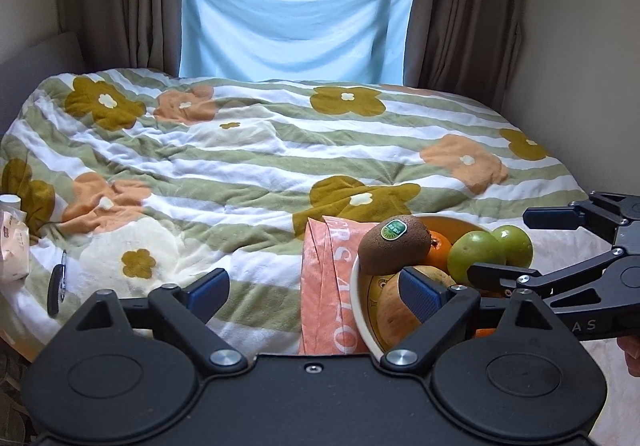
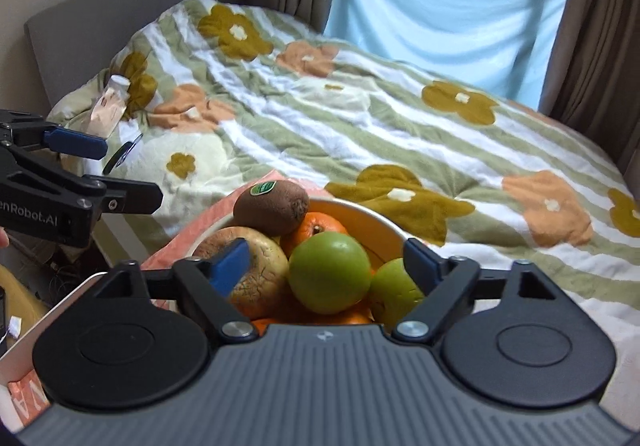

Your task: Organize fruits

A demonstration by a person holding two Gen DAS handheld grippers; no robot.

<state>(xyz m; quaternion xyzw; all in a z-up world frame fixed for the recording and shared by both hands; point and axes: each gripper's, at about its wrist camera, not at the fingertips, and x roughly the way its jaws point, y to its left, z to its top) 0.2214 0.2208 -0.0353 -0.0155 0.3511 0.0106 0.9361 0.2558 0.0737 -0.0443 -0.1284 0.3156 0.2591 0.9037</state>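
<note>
Brown kiwi (image 2: pixel 272 206) tops a fruit-filled bowl (image 2: pixel 376 226) near the bed's edge; left gripper (image 1: pixel 316 286) and right gripper (image 2: pixel 328 258) hover, jaws open, empty.

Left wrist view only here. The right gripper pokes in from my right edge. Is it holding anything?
Observer: No. The right gripper is open and empty above the bowl.
Operator: What sits straight ahead of it?
Observer: A green fruit, centred between its fingers in that view.
Operator: Something white is cut off at my left edge.
Observer: A white-capped bottle, leaning on the quilt.
</note>
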